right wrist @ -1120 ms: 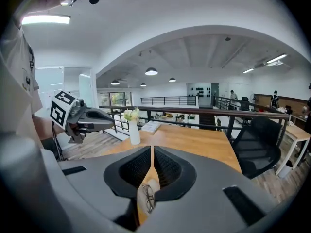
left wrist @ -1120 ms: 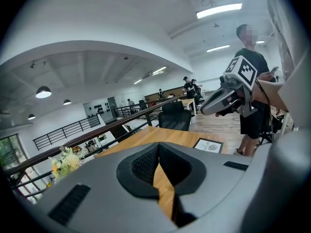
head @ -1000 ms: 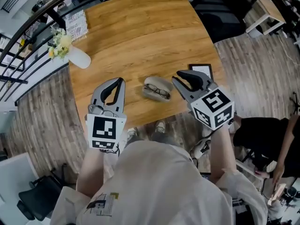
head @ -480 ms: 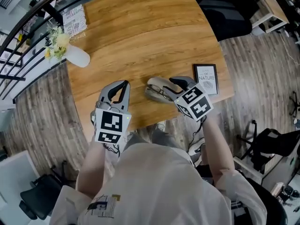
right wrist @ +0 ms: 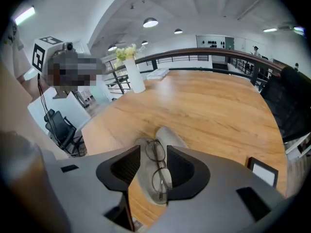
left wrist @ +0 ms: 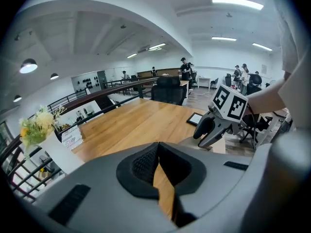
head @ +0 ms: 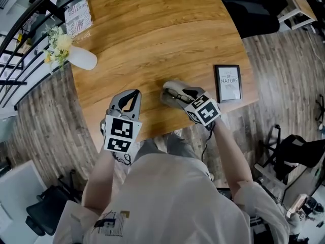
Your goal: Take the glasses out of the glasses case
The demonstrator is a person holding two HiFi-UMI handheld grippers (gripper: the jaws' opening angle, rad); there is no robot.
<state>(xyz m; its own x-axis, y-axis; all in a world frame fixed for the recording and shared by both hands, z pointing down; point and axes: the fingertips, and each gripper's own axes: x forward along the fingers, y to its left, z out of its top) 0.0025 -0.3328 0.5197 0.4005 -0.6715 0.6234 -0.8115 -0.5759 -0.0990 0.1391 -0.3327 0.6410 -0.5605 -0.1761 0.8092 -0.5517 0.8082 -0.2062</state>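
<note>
On the wooden surface [head: 152, 29], the glasses case [head: 170, 89] lies lengthwise toward the framed print [head: 228, 83]. Your right gripper [right wrist: 153, 150] has dropped, jaws just spread astride the glasses [right wrist: 158, 167]. The left gripper [left wrist: 158, 147] has its jaws together.

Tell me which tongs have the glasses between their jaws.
The right tongs: their jaws, which have just been opening, straddle the glasses in the open case. The left tongs are shut on nothing.

Left hand-held gripper [head: 133, 92], right hand-held gripper [head: 184, 92] — grey, black pads [right wrist: 127, 167], square-marker cubes [head: 121, 134]; white T-shirt [head: 172, 197].
</note>
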